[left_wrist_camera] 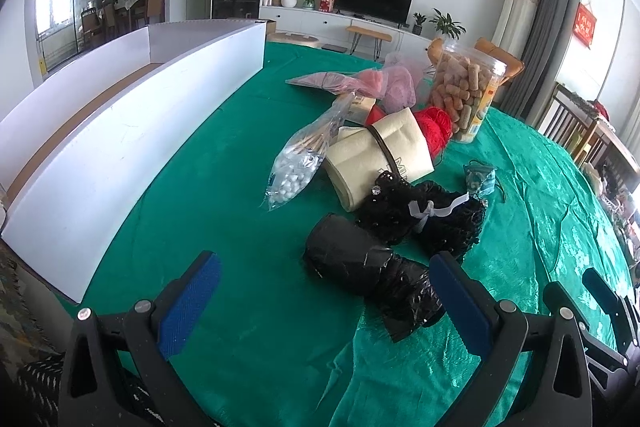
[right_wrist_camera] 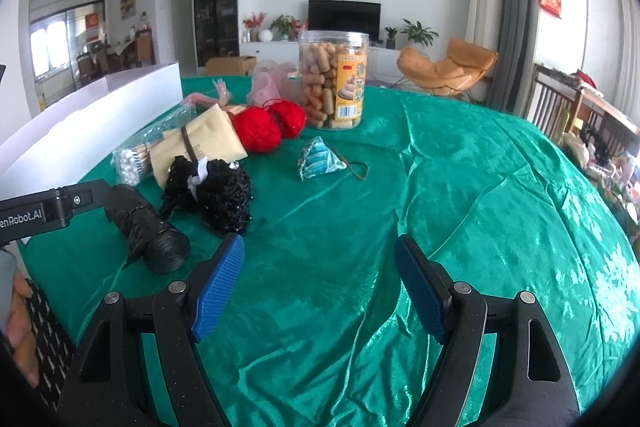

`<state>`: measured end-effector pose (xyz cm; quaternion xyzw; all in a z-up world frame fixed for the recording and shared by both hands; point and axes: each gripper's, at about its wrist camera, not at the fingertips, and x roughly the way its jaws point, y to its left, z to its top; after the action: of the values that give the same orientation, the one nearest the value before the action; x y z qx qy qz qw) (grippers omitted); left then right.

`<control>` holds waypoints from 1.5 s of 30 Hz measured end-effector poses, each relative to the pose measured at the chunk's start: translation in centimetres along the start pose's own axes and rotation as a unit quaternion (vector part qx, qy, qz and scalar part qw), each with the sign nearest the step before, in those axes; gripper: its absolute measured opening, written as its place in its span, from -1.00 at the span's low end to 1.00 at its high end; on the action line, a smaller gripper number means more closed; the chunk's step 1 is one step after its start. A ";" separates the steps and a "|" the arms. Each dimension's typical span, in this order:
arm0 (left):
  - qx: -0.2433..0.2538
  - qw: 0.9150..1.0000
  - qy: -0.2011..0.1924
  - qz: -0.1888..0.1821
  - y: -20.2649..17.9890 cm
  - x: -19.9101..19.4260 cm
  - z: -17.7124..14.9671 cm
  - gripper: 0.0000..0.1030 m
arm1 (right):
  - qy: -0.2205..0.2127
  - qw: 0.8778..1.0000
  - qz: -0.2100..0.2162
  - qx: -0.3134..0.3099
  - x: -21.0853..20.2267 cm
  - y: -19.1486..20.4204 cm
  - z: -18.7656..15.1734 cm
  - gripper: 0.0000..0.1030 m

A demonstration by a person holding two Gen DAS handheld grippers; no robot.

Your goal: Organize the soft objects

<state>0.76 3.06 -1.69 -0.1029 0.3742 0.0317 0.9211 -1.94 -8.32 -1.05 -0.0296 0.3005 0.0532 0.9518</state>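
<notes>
Ok, soft stuff first: it's all sitting in one loose cluster on the green tablecloth [right_wrist_camera: 460,187], left-centre of the table, nothing sorted yet as far as I can see. Nearest me is the black plastic bag roll [left_wrist_camera: 360,267], lying on its side, just in front of the left gripper [left_wrist_camera: 324,287]. Right behind it, touching or nearly, the black lace bundle [left_wrist_camera: 420,215] w/ a white ribbon tie. Behind that the cream cloth roll [left_wrist_camera: 380,155] cinched by a dark band, then two red yarn balls [right_wrist_camera: 268,125] side by side, and further back some pink mesh fabric [left_wrist_camera: 392,83]. A small blue-patterned pouch [right_wrist_camera: 318,159] sits apart, off to the right of the pile, cord trailing.

Not-so-soft bits mixed in: bag of cotton swabs [left_wrist_camera: 296,163] on the left edge of the pile, and a clear snack jar [right_wrist_camera: 334,79] standing upright at the far end.

Long white box [left_wrist_camera: 132,115] runs along the left side, the part I can see looks bare inside, so I reckon that's the destination and we're at the very start, whole pile left to move.

Left gripper: fingers spread wide, holding nothing, roll sits btwn them but further out, not in contact. Right gripper [right_wrist_camera: 320,287]: also wide apart, nothing in it, hovering over bare cloth to the right of the pile. My guess, the bag roll goes first since it's closest.
</notes>
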 end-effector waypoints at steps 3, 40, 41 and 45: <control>-0.001 1.000 0.002 0.001 0.0 0.1 0.0 1.00 | 0.001 1.000 0.002 -0.003 0.0 0.2 0.0 0.55; 0.000 1.000 0.003 0.005 0.0 0.2 0.0 1.00 | 0.004 1.000 0.007 -0.006 0.2 0.5 -0.4 0.55; -0.001 1.000 0.003 0.006 0.0 0.2 0.0 1.00 | 0.003 1.000 0.007 -0.006 0.1 0.5 -0.4 0.55; -0.002 1.000 0.001 0.007 0.3 0.1 -0.2 1.00 | 0.004 1.000 0.009 -0.005 0.3 0.4 -0.7 0.55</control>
<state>0.69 3.31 -1.94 -0.1020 0.3760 0.0386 0.9202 -2.12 -7.96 -1.77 -0.0314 0.3041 0.0632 0.9500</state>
